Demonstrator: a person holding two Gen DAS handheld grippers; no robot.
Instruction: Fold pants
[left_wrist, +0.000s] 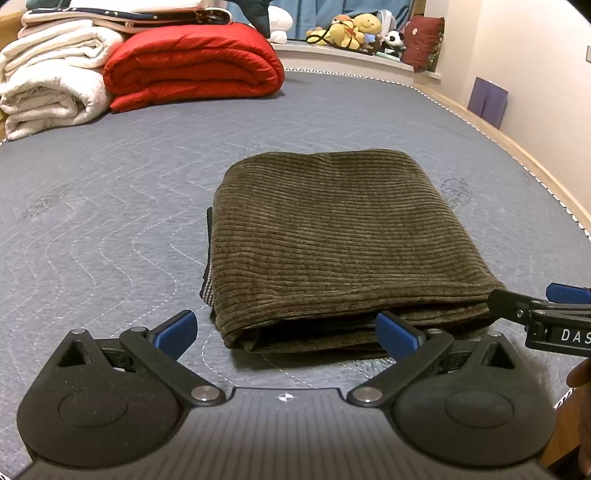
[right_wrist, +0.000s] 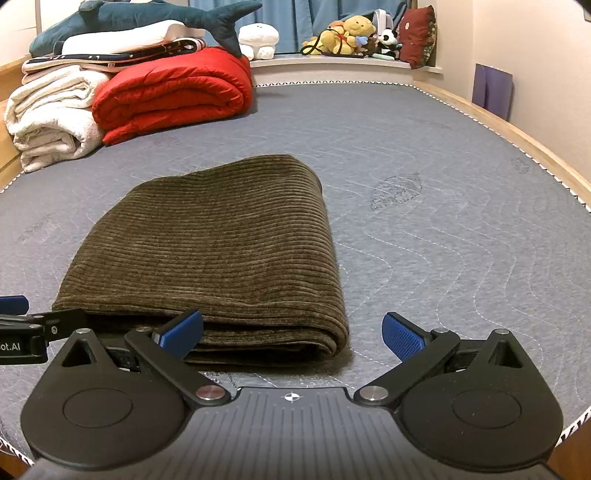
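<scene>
Well, looks basically done from where I'm standing. The pants (left_wrist: 332, 236), dark olive corduroy, lie folded into a compact stack on the grey quilted mattress (left_wrist: 110, 206), layers showing along the near edge. A bit of striped lining or waistband pokes out at the stack's 9 o'clock side in the left view, so not perfectly squared.

Left gripper (left_wrist: 286, 334) sits low at 6 o'clock of the stack, jaws spread wide, nothing between them; its right pad (left_wrist: 397, 338) is right up against the near edge of the cloth, can't tell if touching. Right gripper (right_wrist: 291, 334) is also spread wide w/ nothing held; its left pad (right_wrist: 183, 330) overlaps the near fold line and the other pad is off the cloth at the 3 o'clock corner. Each gripper shows at the edge of the other's view, so they're side by side along the near edge.

Left to do, I'd guess: maybe a pat-down or tuck of that poking strip, else just pull away. No further fold seems needed, the stack is already small and thick.

Beyond, at 11 o'clock: red quilt (left_wrist: 192, 66), white blankets (left_wrist: 51, 85), plush toys (right_wrist: 351, 35) on the sill at 12–1.
</scene>
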